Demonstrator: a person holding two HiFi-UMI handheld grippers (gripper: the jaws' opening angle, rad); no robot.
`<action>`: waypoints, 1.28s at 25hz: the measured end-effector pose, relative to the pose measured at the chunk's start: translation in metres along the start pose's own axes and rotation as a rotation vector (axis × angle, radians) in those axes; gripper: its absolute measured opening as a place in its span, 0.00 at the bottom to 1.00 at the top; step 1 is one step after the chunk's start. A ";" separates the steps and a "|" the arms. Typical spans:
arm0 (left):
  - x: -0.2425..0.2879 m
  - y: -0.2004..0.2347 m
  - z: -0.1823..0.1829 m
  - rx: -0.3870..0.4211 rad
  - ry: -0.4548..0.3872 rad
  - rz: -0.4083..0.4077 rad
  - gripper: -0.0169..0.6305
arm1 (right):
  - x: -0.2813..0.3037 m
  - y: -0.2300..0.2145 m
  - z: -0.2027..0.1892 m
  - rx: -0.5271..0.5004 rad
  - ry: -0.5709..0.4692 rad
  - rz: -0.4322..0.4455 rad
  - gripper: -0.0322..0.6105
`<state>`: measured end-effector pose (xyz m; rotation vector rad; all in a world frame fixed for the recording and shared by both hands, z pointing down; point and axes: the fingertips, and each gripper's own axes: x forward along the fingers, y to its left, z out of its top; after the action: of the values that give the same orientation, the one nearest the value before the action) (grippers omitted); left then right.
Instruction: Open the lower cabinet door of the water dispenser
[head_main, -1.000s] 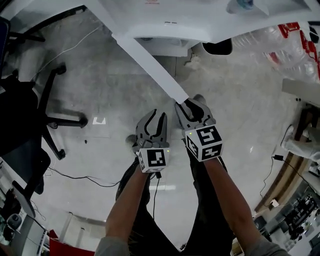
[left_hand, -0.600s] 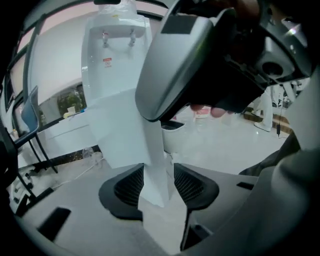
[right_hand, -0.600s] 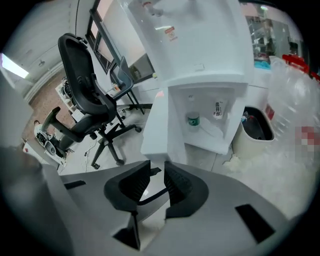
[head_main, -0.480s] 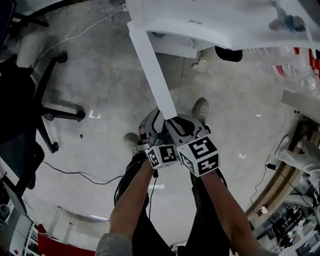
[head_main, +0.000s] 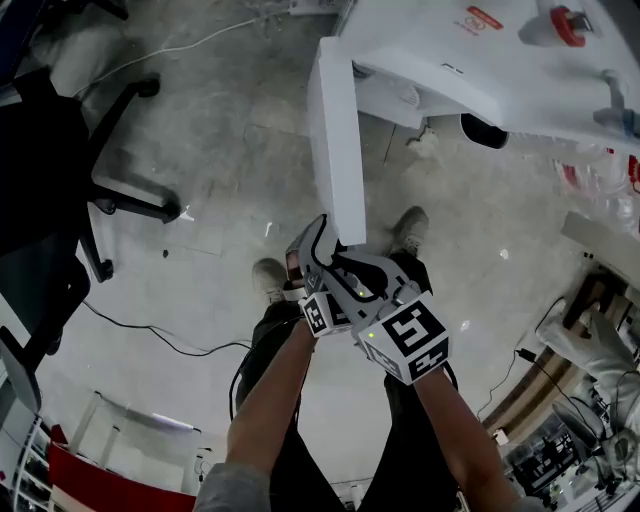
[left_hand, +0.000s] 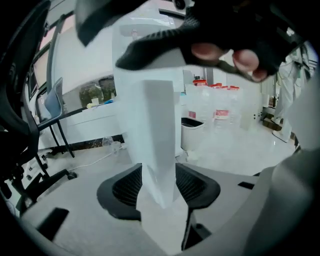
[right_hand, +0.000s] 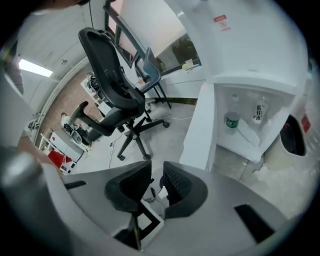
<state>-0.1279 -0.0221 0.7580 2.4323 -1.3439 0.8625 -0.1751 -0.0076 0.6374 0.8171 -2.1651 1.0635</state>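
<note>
The white water dispenser stands at the top right of the head view. Its lower cabinet door is swung wide open and points toward me. My left gripper is at the door's free end. In the left gripper view its jaws are opening, and the door's edge stands between the pads without being squeezed. My right gripper hovers just above and behind the left one. Its jaws stand a narrow gap apart with nothing between them, and the door is ahead of them. The open cabinet holds a bottle.
A black office chair stands to the left on the grey floor, with a cable trailing near it. A white bin and several water jugs lie beyond the door. The person's shoes are beneath the grippers.
The door has swung much further open. The right gripper has come off the door's edge and drawn back. The left gripper has moved onto that edge with its jaws spread wider.
</note>
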 end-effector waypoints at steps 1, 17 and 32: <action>0.001 -0.001 0.001 -0.013 0.000 0.005 0.33 | -0.008 0.003 0.004 0.005 -0.012 0.008 0.17; -0.004 0.019 -0.003 -0.143 0.050 0.156 0.31 | -0.087 -0.015 0.024 0.105 -0.064 0.037 0.15; -0.024 0.088 -0.026 0.000 -0.013 -0.059 0.30 | -0.066 -0.013 0.031 0.063 -0.110 0.027 0.14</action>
<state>-0.2205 -0.0420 0.7578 2.4679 -1.2694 0.8335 -0.1306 -0.0222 0.5799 0.8971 -2.2494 1.1296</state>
